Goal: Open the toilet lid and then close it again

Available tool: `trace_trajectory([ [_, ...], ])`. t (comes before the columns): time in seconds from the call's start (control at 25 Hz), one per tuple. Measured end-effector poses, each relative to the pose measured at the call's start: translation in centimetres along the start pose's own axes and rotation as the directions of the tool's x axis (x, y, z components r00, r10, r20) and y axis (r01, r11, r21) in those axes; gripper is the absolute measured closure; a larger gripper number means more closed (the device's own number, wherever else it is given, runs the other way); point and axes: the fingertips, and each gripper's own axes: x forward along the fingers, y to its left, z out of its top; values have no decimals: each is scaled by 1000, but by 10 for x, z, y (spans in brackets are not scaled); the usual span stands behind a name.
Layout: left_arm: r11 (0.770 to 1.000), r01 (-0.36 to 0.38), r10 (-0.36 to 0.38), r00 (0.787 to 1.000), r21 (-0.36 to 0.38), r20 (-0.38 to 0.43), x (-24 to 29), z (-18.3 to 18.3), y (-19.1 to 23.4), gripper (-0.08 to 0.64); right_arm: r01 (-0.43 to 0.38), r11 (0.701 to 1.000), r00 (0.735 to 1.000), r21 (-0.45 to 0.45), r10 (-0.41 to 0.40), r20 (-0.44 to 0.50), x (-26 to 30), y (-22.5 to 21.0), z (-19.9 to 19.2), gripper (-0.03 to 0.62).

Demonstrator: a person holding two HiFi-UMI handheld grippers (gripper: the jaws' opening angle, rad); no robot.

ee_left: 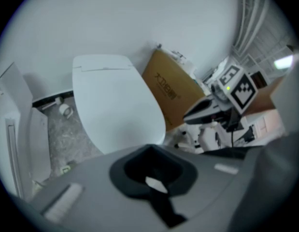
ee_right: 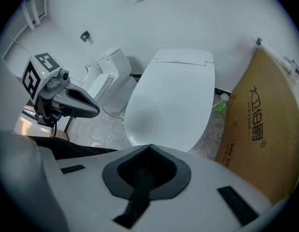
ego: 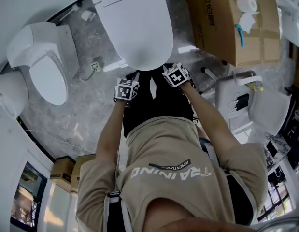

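The white toilet [ego: 132, 23] stands at the top centre of the head view with its lid down flat; the lid also fills the middle of the left gripper view [ee_left: 115, 110] and the right gripper view [ee_right: 173, 100]. My left gripper [ego: 131, 79] and right gripper [ego: 167, 68] hover side by side just short of the lid's front edge, apart from it. Each one's jaws meet, shut, with nothing between them [ee_left: 149, 150] [ee_right: 149, 149]. The right gripper [ee_left: 212, 111] shows in the left gripper view, and the left gripper [ee_right: 74, 104] in the right gripper view.
A second white toilet [ego: 43, 62] stands to the left. A large cardboard box [ego: 231, 23] with a paper roll [ego: 247, 5] on top stands right of the toilet. A white seat-like frame [ego: 236, 100] is at the right. Small boxes [ego: 67, 170] lie at lower left.
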Motion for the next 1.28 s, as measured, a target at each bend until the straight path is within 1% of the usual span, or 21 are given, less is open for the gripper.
trace_trajectory([
  [0.24, 1000, -16, 17, 996, -18, 86, -39, 41, -15, 555, -2, 999, 997, -50, 6, 78, -43, 14, 36, 579],
  [0.44, 999, -31, 34, 988, -23, 148, -64, 72, -25, 555, 20, 997, 985, -81, -6, 174, -78, 11, 63, 580],
  [0.6, 999, -46, 48, 979, -14, 200, -82, 96, -31, 555, 28, 996, 979, -87, -10, 203, -105, 7, 77, 580],
  [0.76, 998, -54, 56, 965, -14, 256, -101, 119, -41, 555, 49, 994, 962, -101, -20, 272, -137, 3, 95, 579],
  [0.96, 997, -70, 51, 939, 44, 341, -127, 159, -50, 555, 91, 988, 935, -122, -42, 353, -174, -5, 128, 580],
  [1.08, 994, -91, 57, 917, 68, 395, -146, 184, -54, 555, 98, 987, 916, -124, -41, 400, -198, -3, 144, 580],
  [1.16, 991, -102, 54, 893, 84, 447, -163, 206, -60, 555, 112, 985, 895, -127, -45, 444, -217, -3, 157, 580],
  [1.28, 987, -121, 48, 851, 107, 523, -191, 235, -66, 555, 139, 980, 866, -141, -51, 498, -243, 0, 178, 580],
])
